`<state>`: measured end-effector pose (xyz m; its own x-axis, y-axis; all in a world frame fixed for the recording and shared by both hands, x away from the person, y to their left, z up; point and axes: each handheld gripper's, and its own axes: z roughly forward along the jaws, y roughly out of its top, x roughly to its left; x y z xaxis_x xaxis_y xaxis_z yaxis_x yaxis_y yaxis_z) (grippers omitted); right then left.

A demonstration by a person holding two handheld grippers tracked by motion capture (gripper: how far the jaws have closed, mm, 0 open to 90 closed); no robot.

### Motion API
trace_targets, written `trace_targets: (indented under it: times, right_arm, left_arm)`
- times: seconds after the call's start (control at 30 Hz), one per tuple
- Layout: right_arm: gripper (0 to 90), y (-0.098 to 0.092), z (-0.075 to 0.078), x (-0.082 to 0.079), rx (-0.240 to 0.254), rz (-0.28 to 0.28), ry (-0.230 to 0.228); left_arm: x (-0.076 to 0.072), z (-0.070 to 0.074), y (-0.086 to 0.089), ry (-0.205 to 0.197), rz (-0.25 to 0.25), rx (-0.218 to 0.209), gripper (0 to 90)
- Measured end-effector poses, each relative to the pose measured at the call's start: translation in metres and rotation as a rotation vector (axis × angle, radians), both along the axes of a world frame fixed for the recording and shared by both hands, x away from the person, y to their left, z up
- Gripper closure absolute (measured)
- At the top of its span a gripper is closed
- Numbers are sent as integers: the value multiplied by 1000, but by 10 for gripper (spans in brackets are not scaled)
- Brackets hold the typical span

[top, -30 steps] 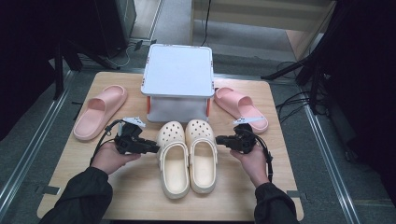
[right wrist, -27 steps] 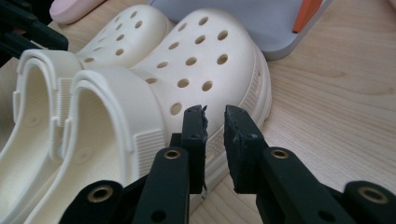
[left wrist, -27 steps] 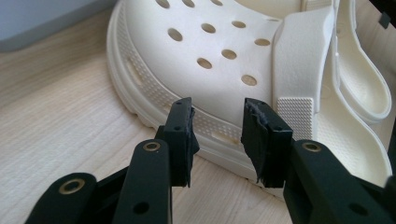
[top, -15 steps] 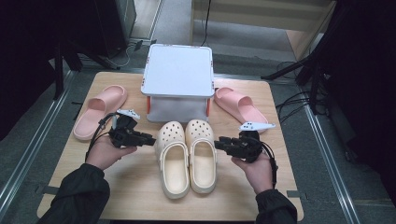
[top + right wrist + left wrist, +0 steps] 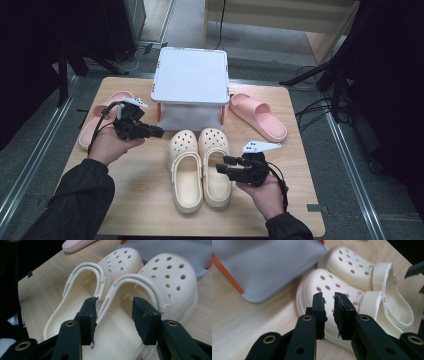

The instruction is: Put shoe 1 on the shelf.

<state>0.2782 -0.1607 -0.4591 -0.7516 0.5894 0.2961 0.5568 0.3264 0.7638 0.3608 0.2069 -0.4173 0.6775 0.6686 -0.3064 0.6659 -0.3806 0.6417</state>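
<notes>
A white lidded storage box (image 5: 190, 82) with orange latches is being seen at the far middle of the wooden table (image 5: 150, 200), its pale grey lid closed and its front wall translucent. A pink slide sandal (image 5: 257, 116) is lying just right of the box, angled toward the table's right edge. A second pink slide sandal (image 5: 97, 122) is lying left of the box, partly hidden. Beyond the table, a grey floor (image 5: 185, 25) is being shown, with dark stands and black cables (image 5: 315, 107) trailing at both sides. A metal rail (image 5: 35, 160) is running along the left.
</notes>
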Motion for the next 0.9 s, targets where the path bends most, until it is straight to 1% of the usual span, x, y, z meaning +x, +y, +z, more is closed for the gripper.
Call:
trace_targets:
  times: [0.03, 0.07, 0.13, 0.17, 0.2, 0.23, 0.27, 0.3, 0.33, 0.37, 0.4, 0.43, 0.47, 0.5, 0.53, 0.57, 0.6, 0.63, 0.67, 0.7, 0.77, 0.83, 0.9]
  right_arm:
    - [528, 2, -1, -1, -7, 3, 1]
    - [528, 2, -1, -1, -7, 3, 1]
    - [507, 7, -3, -2, -20, 9, -2]
    - [482, 11, -6, -3, -17, 11, 4]
    - [482, 14, -7, -4, -16, 19, 11]
    - [478, 16, -8, -4, -18, 32, 10]
    - [478, 16, -8, -4, -18, 32, 10]
    - [457, 21, -10, -5, -26, 36, 11]
    - [457, 21, -10, -5, -26, 36, 11]
    - [429, 25, -12, -5, -24, 38, 13]
    - [411, 26, -13, -5, -26, 32, 17]
    - [400, 28, -13, -5, -30, 27, 19]
    - [396, 30, -15, -5, -34, 22, 19]
    - [391, 31, -16, -5, -35, 22, 18]
    - [384, 33, -17, -4, -35, 14, 24]
    - [381, 35, -18, -4, -37, 10, 25]
    - [373, 37, -19, -3, -36, 7, 30]
    - [361, 39, -20, -3, -38, 5, 31]
    - [341, 40, -22, -3, -34, 5, 35]
    - [323, 42, -23, -2, -33, 5, 38]
    - [316, 46, -24, -3, -39, 7, 35]
    - [313, 49, -26, -3, -47, -2, 28]
    - [312, 52, -28, -1, -57, -14, 29]
  left_arm:
    - [2, 5, 0, -6, -3, 2, 809]
    - [2, 5, 0, -6, -3, 2, 831]
    - [6, 14, 0, -20, -4, 1, 847]
    - [10, 22, -1, -34, -5, -2, 860]
    - [10, 22, -1, -34, -5, -2, 860]
    - [15, 29, -1, -42, -2, 10, 860]
    - [15, 29, -1, -42, -2, 10, 860]
    - [22, 37, -1, -46, -3, 20, 860]
    - [22, 37, -1, -46, -3, 20, 860]
    - [28, 44, -1, -56, 7, 20, 860]
    - [28, 44, -1, -56, 7, 20, 859]
    - [36, 50, -1, -64, 15, 16, 859]
    - [36, 50, -1, -64, 15, 16, 859]
    - [43, 56, -3, -73, 21, 21, 858]
    - [43, 56, -3, -73, 21, 21, 857]
    - [47, 58, -5, -77, 20, 30, 855]
    - [55, 61, -7, -85, 20, 45, 852]
    - [58, 62, -8, -87, 19, 41, 847]
    - [58, 62, -8, -87, 19, 41, 845]
    - [65, 62, -7, -103, 26, 57, 845]
    - [70, 59, -5, -96, 32, 61, 843]
    - [72, 57, -5, -96, 34, 69, 842]
    - [78, 52, -2, -92, 43, 76, 840]
